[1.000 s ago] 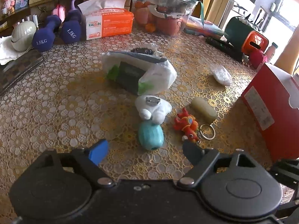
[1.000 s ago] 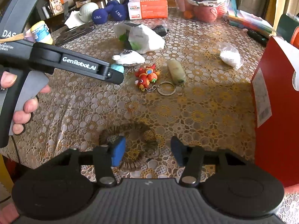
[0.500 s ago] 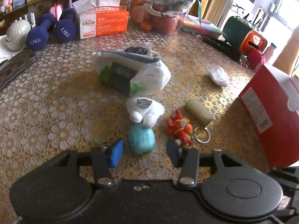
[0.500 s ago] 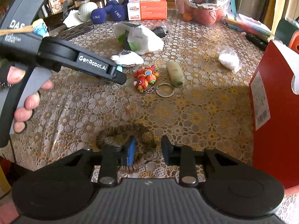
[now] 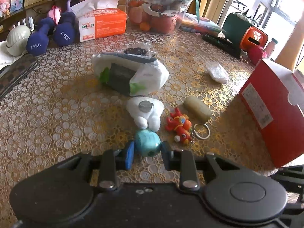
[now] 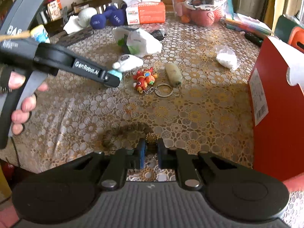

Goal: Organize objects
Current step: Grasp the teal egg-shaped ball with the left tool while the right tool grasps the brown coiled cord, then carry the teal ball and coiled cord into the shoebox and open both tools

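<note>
Lying between left tongs (image 5: 147, 153): teal toy (image 5: 147, 145)

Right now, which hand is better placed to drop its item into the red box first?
Right. The right gripper, shut on the brown scrunchie, has the red box close at its side. The left gripper, shut on the teal egg-shaped toy, is farther away, with the keychain between.

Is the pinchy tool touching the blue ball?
Touching. In the left wrist view, the left gripper has its blue pad on one side of the blue ball and its black pad on the other, both pressed against it with no gap.
</note>
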### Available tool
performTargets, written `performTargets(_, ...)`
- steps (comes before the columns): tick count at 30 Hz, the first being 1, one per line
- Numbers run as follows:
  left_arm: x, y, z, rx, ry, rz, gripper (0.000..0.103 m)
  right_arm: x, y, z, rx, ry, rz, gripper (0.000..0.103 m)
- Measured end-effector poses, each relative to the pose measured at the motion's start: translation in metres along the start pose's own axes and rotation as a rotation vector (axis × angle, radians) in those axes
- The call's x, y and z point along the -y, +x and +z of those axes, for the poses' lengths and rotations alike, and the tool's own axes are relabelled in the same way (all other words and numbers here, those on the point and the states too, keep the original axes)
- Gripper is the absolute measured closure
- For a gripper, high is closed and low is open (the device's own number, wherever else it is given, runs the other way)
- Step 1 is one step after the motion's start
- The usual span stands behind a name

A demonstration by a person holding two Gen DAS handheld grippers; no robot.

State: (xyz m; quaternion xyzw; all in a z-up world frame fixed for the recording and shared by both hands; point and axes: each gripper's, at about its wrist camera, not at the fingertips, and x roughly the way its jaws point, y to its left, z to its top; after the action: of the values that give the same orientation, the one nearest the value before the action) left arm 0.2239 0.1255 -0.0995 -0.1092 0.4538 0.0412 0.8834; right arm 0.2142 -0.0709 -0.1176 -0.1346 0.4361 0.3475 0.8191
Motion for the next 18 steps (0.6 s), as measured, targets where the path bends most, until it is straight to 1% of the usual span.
performTargets(4,0.002,-0.012,-0.003,0.006,-0.002,-0.014,0.075,0.008,-0.016,0.001,0.025,0.060,0.038,0.092)
performTargets(9,0.005,-0.032,-0.002,0.023,-0.034,-0.049,0.075,0.017,-0.038,0.001,0.057,0.108,0.077,0.093)
performTargets(10,0.007,-0.036,-0.001,0.026,-0.031,-0.057,0.075,0.018,-0.042,0.001,0.064,0.115,0.081,0.094)
performTargets(13,0.016,-0.053,0.001,0.053,-0.002,-0.072,0.075,0.024,-0.059,0.001,0.089,0.132,0.087,0.094)
performTargets(15,0.023,-0.064,0.002,0.075,0.019,-0.078,0.075,0.028,-0.070,0.000,0.114,0.138,0.073,0.095)
performTargets(17,0.027,-0.073,0.002,0.086,0.025,-0.089,0.075,0.031,-0.078,0.000,0.128,0.125,0.060,0.095)
performTargets(18,0.030,-0.077,0.002,0.088,0.029,-0.093,0.075,0.032,-0.079,-0.001,0.125,0.109,0.071,0.094)
